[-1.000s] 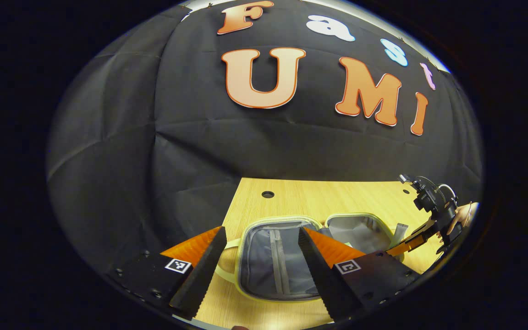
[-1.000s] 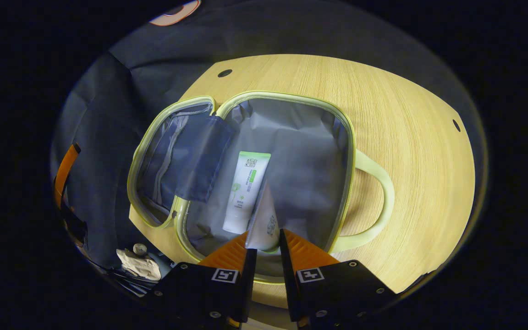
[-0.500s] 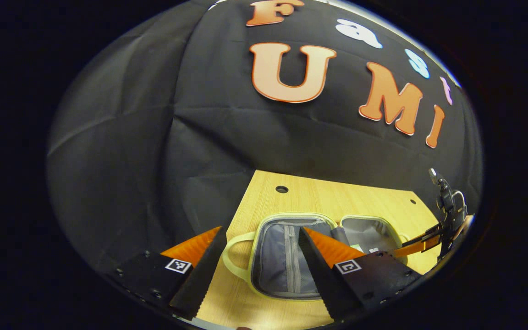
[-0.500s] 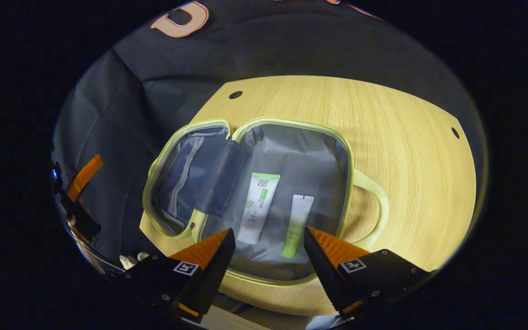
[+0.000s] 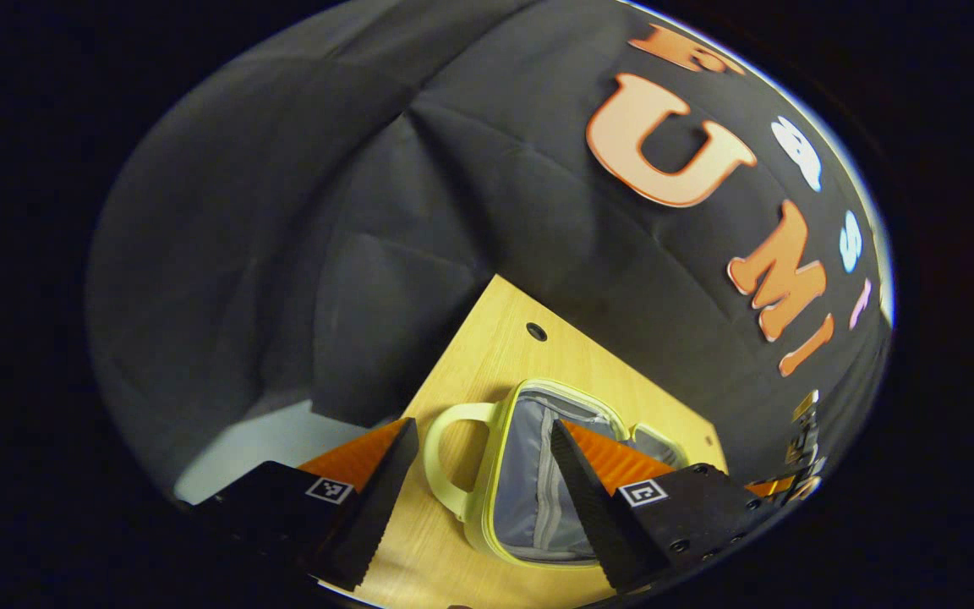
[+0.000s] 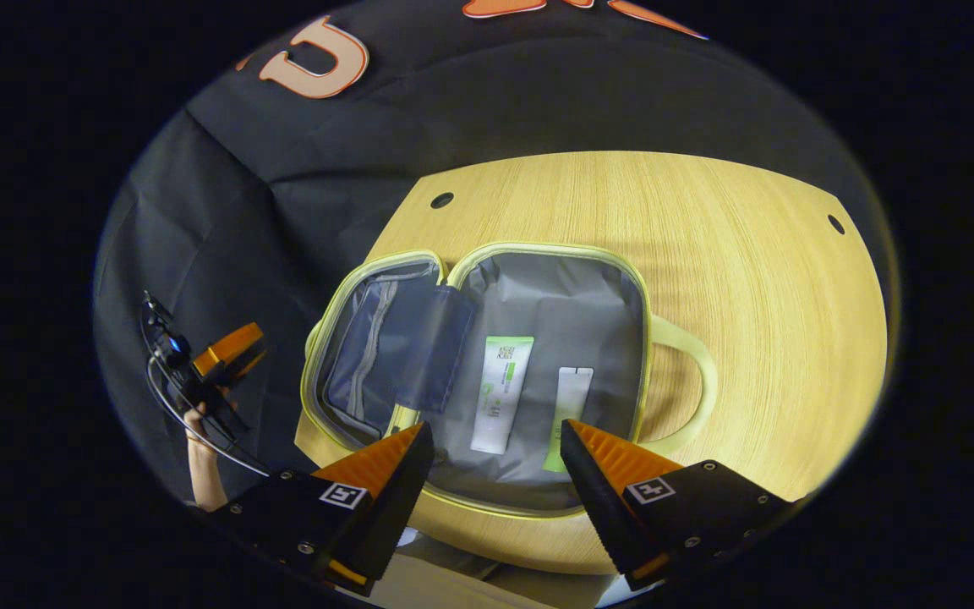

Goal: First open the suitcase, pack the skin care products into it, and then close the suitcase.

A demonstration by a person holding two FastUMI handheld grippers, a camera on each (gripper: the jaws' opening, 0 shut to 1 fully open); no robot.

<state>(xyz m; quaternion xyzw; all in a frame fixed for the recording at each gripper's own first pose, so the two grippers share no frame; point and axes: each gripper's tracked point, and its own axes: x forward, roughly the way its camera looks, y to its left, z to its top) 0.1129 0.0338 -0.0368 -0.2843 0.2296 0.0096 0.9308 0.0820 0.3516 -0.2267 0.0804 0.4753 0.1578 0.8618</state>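
Observation:
A small suitcase with a pale green rim and grey lining lies open flat on the wooden table. In its right half lie two tubes side by side: a white tube with a green band and a slimmer white-to-green tube. My right gripper hovers open above the near rim, nothing between its fingers. In the left gripper view the lid half with its inner zip and loop handle lies below my open left gripper. The left gripper, held by a hand, also shows in the right gripper view.
A folded grey inner flap hangs across the hinge between the two halves. The table has small round holes near its far corners. Its left edge runs close beside the lid half. Bare wood spreads right of the suitcase's right handle.
My right gripper opened, let go of the slimmer tube into the suitcase and drew back. My left gripper swung left and rolled, bringing the lid's handle into its view.

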